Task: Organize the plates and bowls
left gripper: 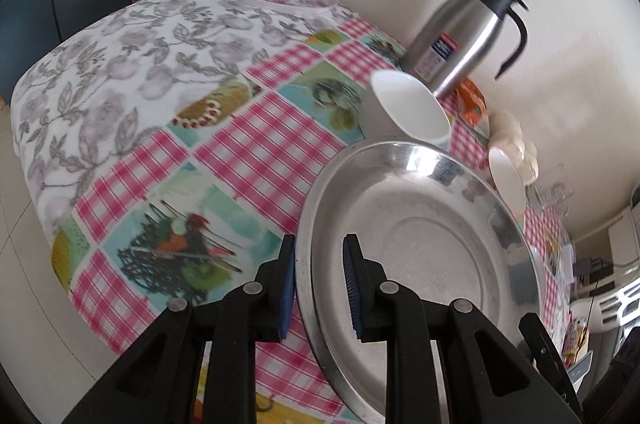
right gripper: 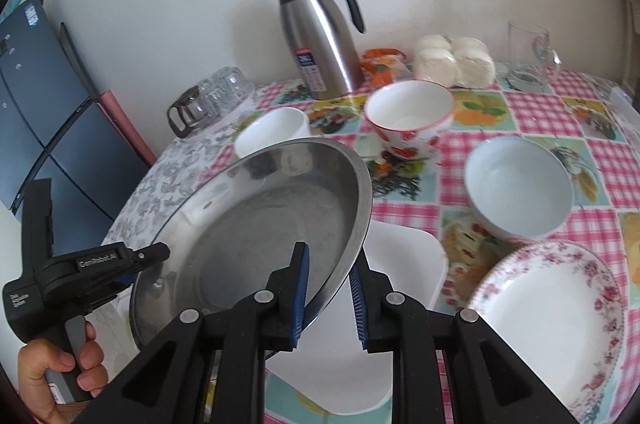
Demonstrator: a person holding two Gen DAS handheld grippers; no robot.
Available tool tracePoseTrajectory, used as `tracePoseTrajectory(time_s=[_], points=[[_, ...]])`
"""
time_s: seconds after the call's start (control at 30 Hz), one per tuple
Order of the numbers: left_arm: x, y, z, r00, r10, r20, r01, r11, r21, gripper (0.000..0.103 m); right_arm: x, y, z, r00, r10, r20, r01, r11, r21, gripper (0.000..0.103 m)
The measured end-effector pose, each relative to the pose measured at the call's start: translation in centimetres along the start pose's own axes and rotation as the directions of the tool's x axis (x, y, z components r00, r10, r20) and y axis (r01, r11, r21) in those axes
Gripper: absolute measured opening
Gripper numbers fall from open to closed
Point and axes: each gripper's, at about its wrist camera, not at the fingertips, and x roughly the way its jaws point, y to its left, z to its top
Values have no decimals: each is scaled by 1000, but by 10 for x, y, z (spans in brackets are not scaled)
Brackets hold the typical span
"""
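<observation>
Steel plate (right gripper: 260, 216), near rim gripper-hidden

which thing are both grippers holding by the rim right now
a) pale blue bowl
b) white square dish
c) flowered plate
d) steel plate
d: the left gripper and the right gripper each straddle the rim of the steel plate, which is tilted above the table.

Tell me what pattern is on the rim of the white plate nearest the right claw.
Small pink flowers ring the white plate; the right wrist view shows it best.
</observation>
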Motion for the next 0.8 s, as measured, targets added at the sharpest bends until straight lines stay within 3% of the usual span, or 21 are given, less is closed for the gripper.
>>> tracePoseTrajectory(time_s=[0.37,0.8], points=[[14,-39,-22,998,22,-64,-14,993,115,22,-3,-42,-6,995,-86,-40,87,996,26,25],[25,-42,-32,990,68,-127,-51,990,132,22,6,-56,-18,984,-118,-132,124,992,38,25]])
